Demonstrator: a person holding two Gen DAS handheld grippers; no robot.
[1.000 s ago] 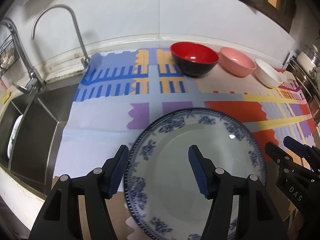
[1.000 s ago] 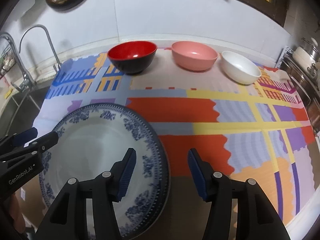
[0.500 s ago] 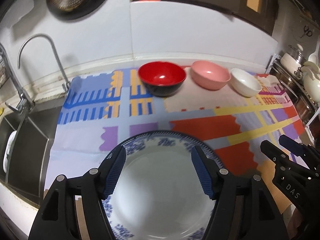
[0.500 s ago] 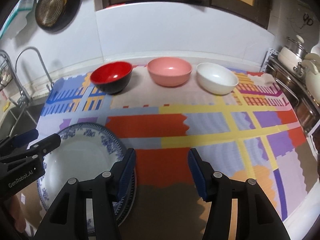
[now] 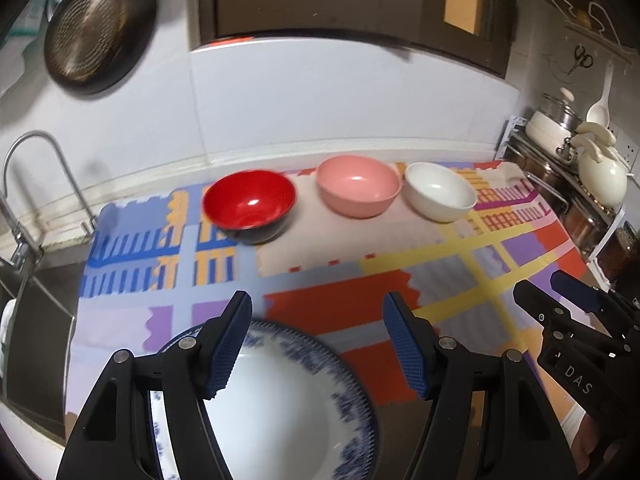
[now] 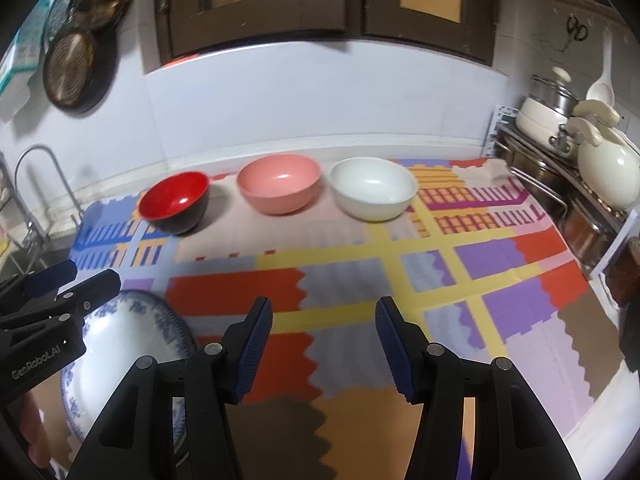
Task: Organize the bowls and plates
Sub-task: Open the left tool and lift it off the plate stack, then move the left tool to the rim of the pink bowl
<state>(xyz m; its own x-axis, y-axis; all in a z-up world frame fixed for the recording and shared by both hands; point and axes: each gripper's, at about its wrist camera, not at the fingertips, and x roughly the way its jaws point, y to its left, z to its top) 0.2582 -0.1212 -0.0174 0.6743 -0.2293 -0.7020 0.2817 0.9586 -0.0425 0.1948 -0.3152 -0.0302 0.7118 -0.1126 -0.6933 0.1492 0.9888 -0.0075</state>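
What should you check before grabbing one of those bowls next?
1. Left gripper free of any dish: ok, jaws open.
2. Right gripper free: ok, open over the mat.
3. Blue-patterned plate set down on the mat: ok.
4. Red bowl, pink bowl, white bowl upright: ok.
5. Bowls unstacked and standing apart: ok.
6. More plates under the top one: cannot tell.
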